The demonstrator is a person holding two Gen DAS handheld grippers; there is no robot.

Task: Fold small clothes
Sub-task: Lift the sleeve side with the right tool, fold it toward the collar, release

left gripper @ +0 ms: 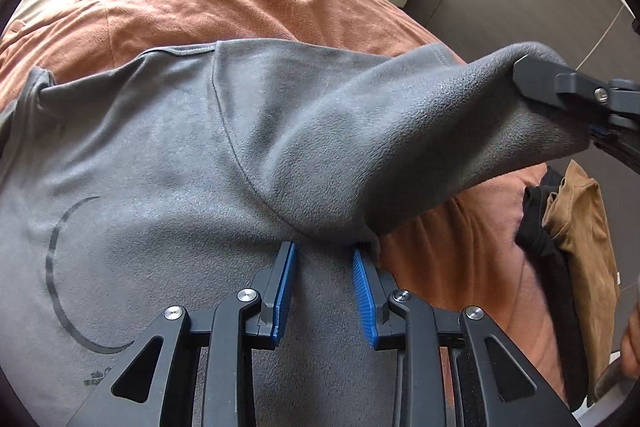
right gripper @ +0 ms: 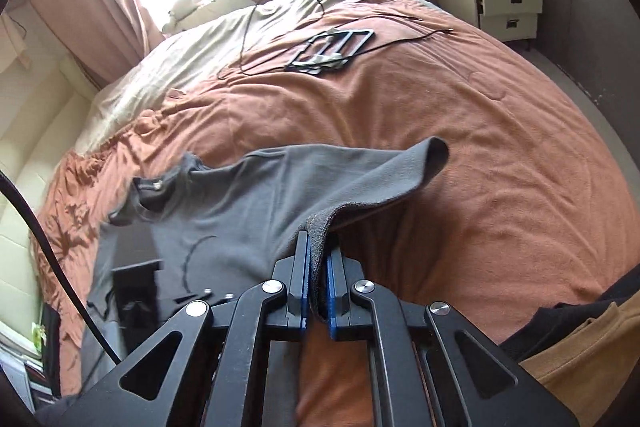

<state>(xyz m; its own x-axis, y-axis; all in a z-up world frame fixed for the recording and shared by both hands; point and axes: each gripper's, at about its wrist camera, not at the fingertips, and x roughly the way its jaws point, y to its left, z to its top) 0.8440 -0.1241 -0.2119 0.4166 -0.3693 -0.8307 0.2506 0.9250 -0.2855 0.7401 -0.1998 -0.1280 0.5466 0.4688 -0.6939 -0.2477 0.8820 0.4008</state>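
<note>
Grey shirt spread on bed, lower hem cut off by frame.
Right gripper raised, jaws clamped on lifted sleeve; left gripper low over shirt, jaws apart, empty.

We count one grey shirt, two grippers — left, right — two garments piled near right, black and tan, one nightstand far right, two drawers.

Rust-orange bedspread bears a black wire frame and thin black cable. White two-drawer bedside cabinet stands beyond.
</note>
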